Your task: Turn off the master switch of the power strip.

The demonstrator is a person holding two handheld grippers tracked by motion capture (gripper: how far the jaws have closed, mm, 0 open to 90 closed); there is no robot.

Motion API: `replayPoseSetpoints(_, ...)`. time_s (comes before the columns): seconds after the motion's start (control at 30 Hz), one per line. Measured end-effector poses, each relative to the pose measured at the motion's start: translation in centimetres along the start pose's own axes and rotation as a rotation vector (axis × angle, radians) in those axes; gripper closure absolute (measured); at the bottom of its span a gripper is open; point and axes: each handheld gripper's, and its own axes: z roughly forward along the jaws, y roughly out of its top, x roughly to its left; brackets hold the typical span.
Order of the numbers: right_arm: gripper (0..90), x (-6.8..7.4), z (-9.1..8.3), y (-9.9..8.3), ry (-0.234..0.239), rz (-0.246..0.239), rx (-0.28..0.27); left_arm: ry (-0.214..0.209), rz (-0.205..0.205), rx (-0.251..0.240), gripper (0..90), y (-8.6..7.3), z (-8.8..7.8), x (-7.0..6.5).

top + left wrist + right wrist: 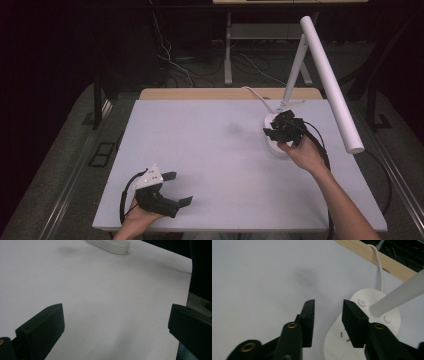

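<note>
Your right tool [278, 131] hangs with its jaws partly open and nothing between them, just above the near edge of the white lamp base [372, 315] at the far right of the counter [210, 150]. From that base the lamp's stem [295, 67] rises to a long white tube head [331, 85]. Your left tool [172, 192] rests wide open and empty at the near left, well apart from the lamp.
</note>
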Motion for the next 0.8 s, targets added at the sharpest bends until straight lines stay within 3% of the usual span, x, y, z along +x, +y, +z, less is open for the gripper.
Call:
replayPoseSetpoints(0.07,49.3,0.2,-0.7,-0.5,0.016,0.006,-0.019,0.000,0.000,0.000,0.0,0.0,0.0,0.0)
replayPoseSetpoints(0.1,40.7,0.4,-1.3,-1.0,0.034,0.011,-0.037,0.000,-0.001,0.000,0.0,0.0,0.0,0.0)
replayPoseSetpoints(0.17,36.6,0.6,-1.6,-1.3,0.048,0.015,-0.043,0.000,0.000,0.000,0.0,0.0,0.0,0.0)
replayPoseSetpoints(0.2,24.0,0.8,-2.1,-1.9,0.077,0.024,-0.048,0.000,-0.001,0.000,0.0,0.0,0.0,0.0)
replayPoseSetpoints(0.23,24.0,0.8,-2.1,-1.9,0.077,0.024,-0.048,0.000,-0.001,0.000,0.0,0.0,0.0,0.0)
replayPoseSetpoints(0.27,11.6,1.0,-2.6,-2.5,0.108,0.016,-0.040,0.000,-0.001,0.001,0.0,0.0,0.0,0.0)
replayPoseSetpoints(0.33,11.0,1.1,-2.8,-2.9,0.117,0.020,-0.051,0.000,-0.001,0.000,0.0,0.0,0.0,0.0)
replayPoseSetpoints(0.4,0.0,1.3,-3.2,-3.5,0.144,0.033,-0.050,0.001,-0.002,-0.001,0.0,0.0,0.0,0.0)
replayPoseSetpoints(0.8,0.1,1.6,-5.3,-7.7,0.216,0.107,-0.111,0.002,-0.002,-0.001,0.0,0.0,0.0,0.0)
